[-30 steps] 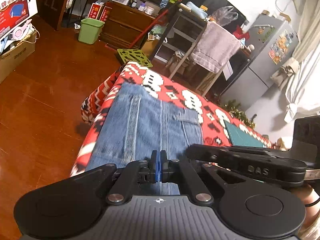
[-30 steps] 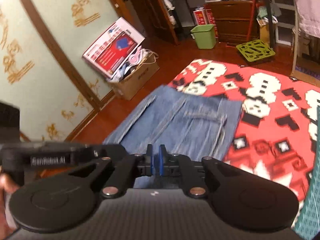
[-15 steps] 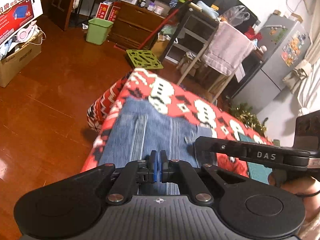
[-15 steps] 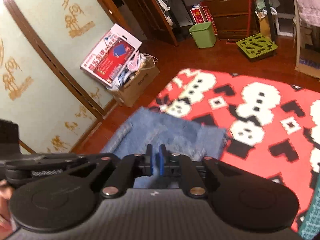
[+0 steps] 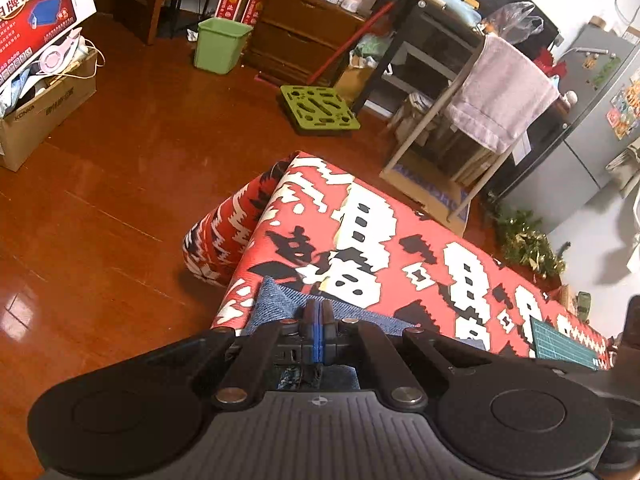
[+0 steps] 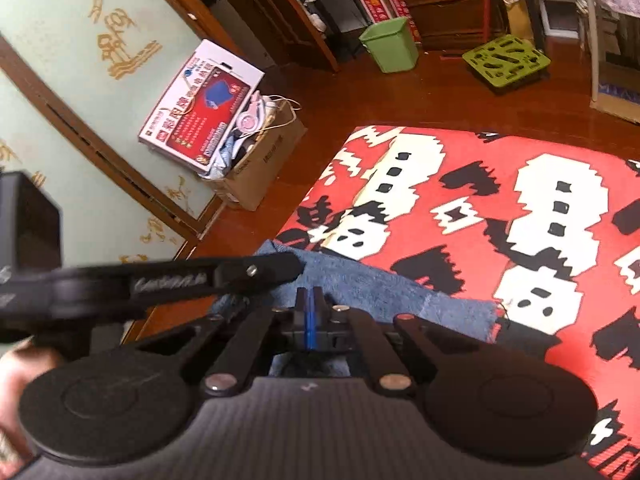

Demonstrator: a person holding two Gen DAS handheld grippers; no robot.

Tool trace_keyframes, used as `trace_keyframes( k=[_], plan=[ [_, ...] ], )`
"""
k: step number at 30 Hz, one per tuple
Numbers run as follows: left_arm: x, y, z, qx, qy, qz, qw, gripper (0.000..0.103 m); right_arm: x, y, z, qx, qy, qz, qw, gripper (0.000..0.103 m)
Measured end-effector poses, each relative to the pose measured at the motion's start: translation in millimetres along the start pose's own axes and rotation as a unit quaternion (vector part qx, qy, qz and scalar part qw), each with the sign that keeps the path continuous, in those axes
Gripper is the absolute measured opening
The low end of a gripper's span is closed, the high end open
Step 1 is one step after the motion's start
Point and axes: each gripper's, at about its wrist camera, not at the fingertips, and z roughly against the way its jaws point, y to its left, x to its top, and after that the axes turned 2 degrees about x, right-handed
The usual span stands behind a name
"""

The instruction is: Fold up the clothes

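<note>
We've got our left gripper [image 5: 318, 322] pinched tight on the denim jeans [image 5: 280, 306], and our right gripper [image 6: 309, 312] is clamped on the same denim too. The jeans sit bunched right under and just ahead of both sets of fingers, on the near corner of the red patterned table cover [image 6: 480, 200], which stretches out beyond them.
</note>
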Motion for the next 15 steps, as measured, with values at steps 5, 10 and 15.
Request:
trace_keyframes(
  k=[5,10,15],
  plan=[
    [1,4,-4,-0.006,-0.004,0.015,0.9999,0.002,-8,-24,14,0.000,0.002,-0.022,1.000,0.000],
    [4,-1,-1,-0.016,-0.006,0.023,0.9996,0.000,4,-18,13,-0.008,-0.001,-0.024,1.000,0.003],
    [0,-12,-1,-0.008,-0.003,-0.001,1.0000,0.000,20,-7,-4,-0.030,0.013,-0.020,0.999,0.003]
  ],
)
